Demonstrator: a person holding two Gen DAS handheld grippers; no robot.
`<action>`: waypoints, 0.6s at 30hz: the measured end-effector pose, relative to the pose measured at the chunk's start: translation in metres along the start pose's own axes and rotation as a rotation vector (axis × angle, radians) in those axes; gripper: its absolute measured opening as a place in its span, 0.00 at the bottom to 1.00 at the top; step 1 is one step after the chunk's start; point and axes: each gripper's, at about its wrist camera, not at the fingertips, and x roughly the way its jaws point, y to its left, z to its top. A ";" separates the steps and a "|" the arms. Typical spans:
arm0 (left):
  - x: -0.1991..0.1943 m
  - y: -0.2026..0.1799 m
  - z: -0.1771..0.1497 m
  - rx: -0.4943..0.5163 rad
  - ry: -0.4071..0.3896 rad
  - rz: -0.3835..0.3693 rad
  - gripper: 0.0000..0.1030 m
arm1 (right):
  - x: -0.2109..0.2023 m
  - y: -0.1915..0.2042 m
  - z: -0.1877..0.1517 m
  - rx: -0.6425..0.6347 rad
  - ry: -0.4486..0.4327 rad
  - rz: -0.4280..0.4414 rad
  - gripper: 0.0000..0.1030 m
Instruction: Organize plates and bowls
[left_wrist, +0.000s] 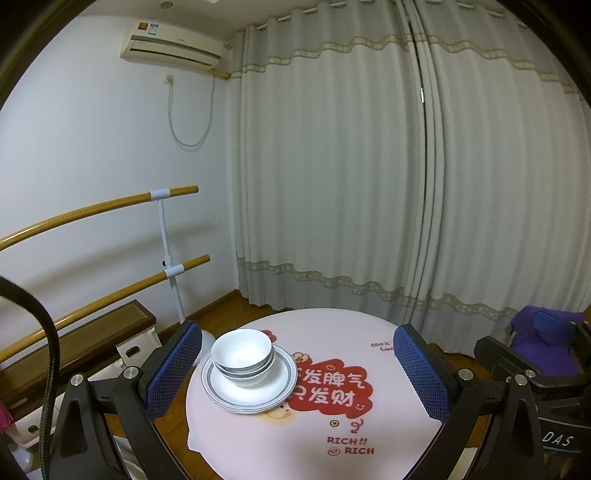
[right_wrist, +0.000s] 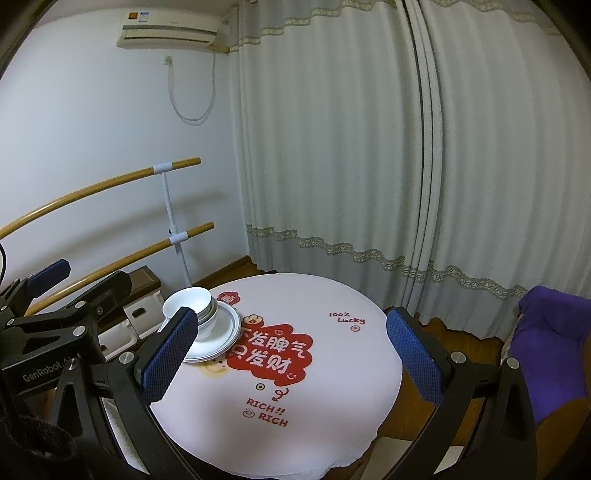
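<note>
Several white bowls (left_wrist: 242, 354) are nested in one stack on a stack of grey-rimmed white plates (left_wrist: 255, 395), on the left part of a round table (left_wrist: 332, 417) with a pink printed cloth. My left gripper (left_wrist: 295, 376) is open, held back from and above the table, with nothing between its blue pads. In the right wrist view the bowls (right_wrist: 190, 304) and plates (right_wrist: 218, 339) lie far left, partly hidden by my left pad. My right gripper (right_wrist: 291, 354) is open and empty. The left gripper's body (right_wrist: 55, 314) shows at the left edge.
Long grey curtains (left_wrist: 369, 184) hang behind the table. Wooden rails on a white post (left_wrist: 168, 258) stand at the left wall, with a dark bench and white boxes (left_wrist: 133, 350) below. A purple cloth (right_wrist: 554, 332) lies on a chair at the right. Wood floor surrounds the table.
</note>
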 end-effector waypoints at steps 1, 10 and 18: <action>-0.006 0.003 -0.009 0.000 -0.003 0.000 0.99 | 0.000 0.000 0.000 0.000 -0.001 -0.001 1.00; -0.014 0.006 -0.027 0.003 -0.018 0.001 0.99 | -0.003 -0.001 0.000 0.001 -0.005 0.000 1.00; -0.016 0.007 -0.029 0.002 -0.028 -0.004 0.99 | -0.005 0.000 0.002 0.002 -0.006 -0.001 1.00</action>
